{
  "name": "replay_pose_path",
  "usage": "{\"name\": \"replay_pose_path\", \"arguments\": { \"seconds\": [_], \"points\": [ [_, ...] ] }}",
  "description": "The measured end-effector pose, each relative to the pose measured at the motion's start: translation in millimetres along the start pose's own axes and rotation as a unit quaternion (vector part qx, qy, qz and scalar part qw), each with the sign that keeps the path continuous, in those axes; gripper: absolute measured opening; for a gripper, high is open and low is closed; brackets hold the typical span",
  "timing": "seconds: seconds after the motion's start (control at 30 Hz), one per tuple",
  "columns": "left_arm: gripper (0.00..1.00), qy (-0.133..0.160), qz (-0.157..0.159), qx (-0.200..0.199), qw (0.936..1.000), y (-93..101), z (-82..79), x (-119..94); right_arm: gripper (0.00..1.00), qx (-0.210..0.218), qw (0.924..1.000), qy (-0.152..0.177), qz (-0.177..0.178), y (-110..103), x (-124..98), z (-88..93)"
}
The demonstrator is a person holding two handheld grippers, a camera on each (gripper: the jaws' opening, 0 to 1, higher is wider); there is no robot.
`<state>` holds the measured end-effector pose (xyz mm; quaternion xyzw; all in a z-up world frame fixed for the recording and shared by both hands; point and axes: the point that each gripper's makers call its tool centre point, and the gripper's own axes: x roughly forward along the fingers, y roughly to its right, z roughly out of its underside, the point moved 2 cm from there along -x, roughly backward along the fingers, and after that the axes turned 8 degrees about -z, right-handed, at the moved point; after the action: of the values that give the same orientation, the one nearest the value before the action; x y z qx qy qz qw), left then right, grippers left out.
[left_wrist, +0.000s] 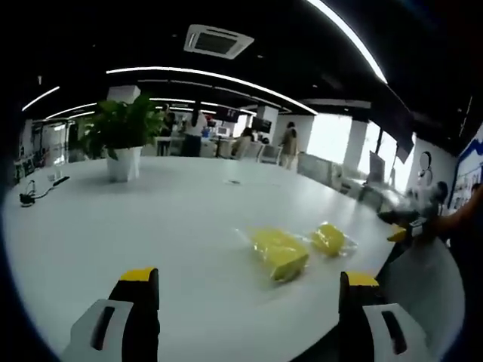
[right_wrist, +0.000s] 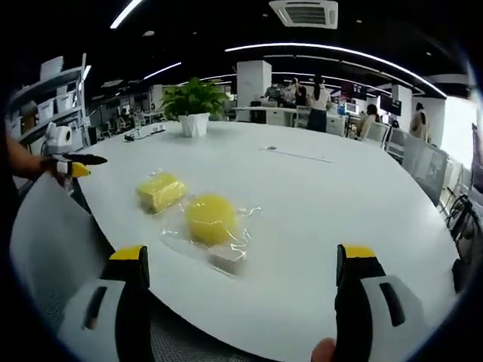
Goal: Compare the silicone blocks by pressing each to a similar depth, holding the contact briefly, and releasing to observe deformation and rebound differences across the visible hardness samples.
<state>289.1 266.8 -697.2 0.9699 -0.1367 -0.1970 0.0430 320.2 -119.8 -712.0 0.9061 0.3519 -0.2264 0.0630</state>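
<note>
left gripper view, potted plant (far), table

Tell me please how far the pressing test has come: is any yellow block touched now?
Nothing looks done: both yellow silicone blocks lie in clear wrap on the white table, apart from each other and showing no dent. Nothing is in hand: the right hand-held gripper and the left hand-held gripper are open, short of the blocks. Left: every press, hold and release.
</note>
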Motion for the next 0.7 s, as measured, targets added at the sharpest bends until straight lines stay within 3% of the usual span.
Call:
{"name": "replay_pose_path", "arguments": {
  "seconds": [0.17,0.37,0.5,0.7],
  "points": [
    [1.00,0.006,-0.008,0.012,0.9999,-21.2,-13.9,-4.3,0.97,-0.012,0.9999,-0.007,-0.008,5.9,4.1,1.3],
    [1.00,-0.013,0.030,0.047,0.9984,-11.5,-15.6,3.7,0.97,0.000,1.0000,0.007,0.004,20.6,-3.1,-7.1],
    [1.00,-0.015,0.032,0.071,0.9969,-10.0,-15.4,12.1,0.97,0.019,0.9996,0.017,0.006,27.3,-3.1,-7.1],
    [1.00,-0.027,0.035,0.041,0.9982,-11.6,-8.8,18.5,0.97,0.021,0.9996,0.020,-0.003,27.1,6.8,-12.4]
  ]
}}
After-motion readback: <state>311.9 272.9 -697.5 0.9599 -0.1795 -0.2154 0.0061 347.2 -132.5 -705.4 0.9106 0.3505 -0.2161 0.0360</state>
